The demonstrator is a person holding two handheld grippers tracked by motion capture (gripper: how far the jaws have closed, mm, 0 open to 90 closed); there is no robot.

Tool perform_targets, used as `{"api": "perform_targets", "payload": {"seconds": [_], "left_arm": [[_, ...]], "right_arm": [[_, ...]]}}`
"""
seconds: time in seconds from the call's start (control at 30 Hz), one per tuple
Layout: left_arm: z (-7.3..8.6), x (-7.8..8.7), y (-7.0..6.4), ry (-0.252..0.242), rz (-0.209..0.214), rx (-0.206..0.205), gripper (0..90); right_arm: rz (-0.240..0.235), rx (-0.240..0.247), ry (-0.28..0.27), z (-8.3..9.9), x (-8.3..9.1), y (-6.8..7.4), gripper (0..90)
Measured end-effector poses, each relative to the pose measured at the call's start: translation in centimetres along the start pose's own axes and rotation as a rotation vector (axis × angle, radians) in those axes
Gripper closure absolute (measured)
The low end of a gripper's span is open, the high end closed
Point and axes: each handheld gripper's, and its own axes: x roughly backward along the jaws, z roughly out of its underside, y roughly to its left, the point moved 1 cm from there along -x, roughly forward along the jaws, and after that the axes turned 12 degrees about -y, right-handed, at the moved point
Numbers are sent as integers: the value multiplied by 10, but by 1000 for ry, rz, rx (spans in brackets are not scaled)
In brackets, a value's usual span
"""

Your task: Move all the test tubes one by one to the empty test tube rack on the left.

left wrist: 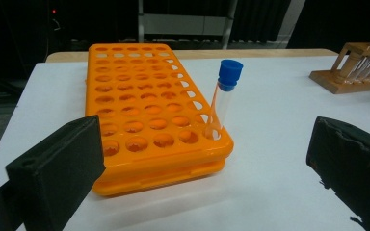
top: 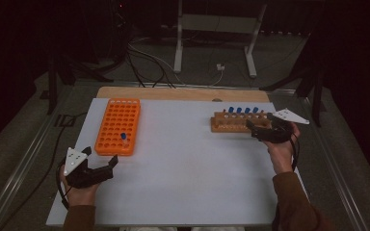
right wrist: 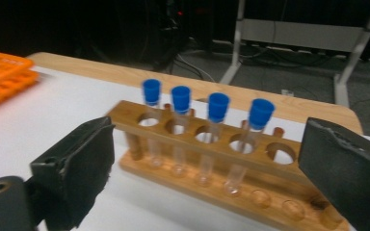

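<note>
— At the right of the white surface (top: 183,163), what sits nearest the right gripper (right wrist: 207,163)?

— The wooden rack (right wrist: 212,159), standing near the far edge. Four clear tubes with blue caps (right wrist: 218,107) stand upright in a row in its holes; the hole at the end nearest the right finger is bare. Seen from the right gripper view, the rack lies between the two black fingers (right wrist: 74,168) and slightly beyond them, with neither finger touching wood or glass. The fingers are spread wide and have hold of nothing.

— And the other side?

— The orange rack (top: 118,126) lies flat at the left of the surface, well apart from the wooden one. A single blue-capped tube (left wrist: 223,98) leans in a hole at its near right corner. The left gripper (top: 90,169) is held just in front of that rack's near end; in the left gripper view its left finger stands before the rack's near left corner without clearly touching it, and the right finger is off over bare white surface. Its fingers too are wide apart and hold nothing.

— Anything in the way, or any writing?

— Nothing stands between either gripper and its rack. No readable labels or brands show on racks, tubes or caps. Beyond the surface, cables (top: 149,60) and a metal frame (top: 217,29) lie on the floor.
</note>
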Motion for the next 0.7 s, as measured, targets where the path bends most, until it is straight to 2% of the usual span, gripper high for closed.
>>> {"api": "perform_targets", "payload": {"seconds": [0.17, 0.2, 0.23, 0.27, 0.3, 0.37, 0.47, 0.57, 0.7], "left_arm": [[2, -2, -1, 10, 6, -4, 6], [2, -2, -2, 11, 7, -5, 6], [2, -2, -2, 10, 7, -4, 6], [2, -2, -2, 11, 8, -4, 6], [2, -2, -2, 9, 9, -3, 6], [2, -2, -1, 12, 7, 1, 6], [3, -2, 0, 12, 5, 7, 6], [3, -1, 1, 8, 4, 12, 6], [3, -1, 2, 10, 3, 15, 6]], "right_arm": [[13, -14, 29, 6, -11, -8, 148], [21, -17, 39, 8, -14, -10, 181], [39, -18, 51, 12, -18, -14, 290], [46, -29, 52, 13, -20, -17, 336], [46, -29, 52, 13, -20, -17, 336], [67, -42, 51, 16, -24, -20, 416], [98, -33, 51, 18, -30, -23, 504], [116, -11, 51, 19, -35, -22, 555], [119, -18, 54, 18, -42, -22, 594]]}}
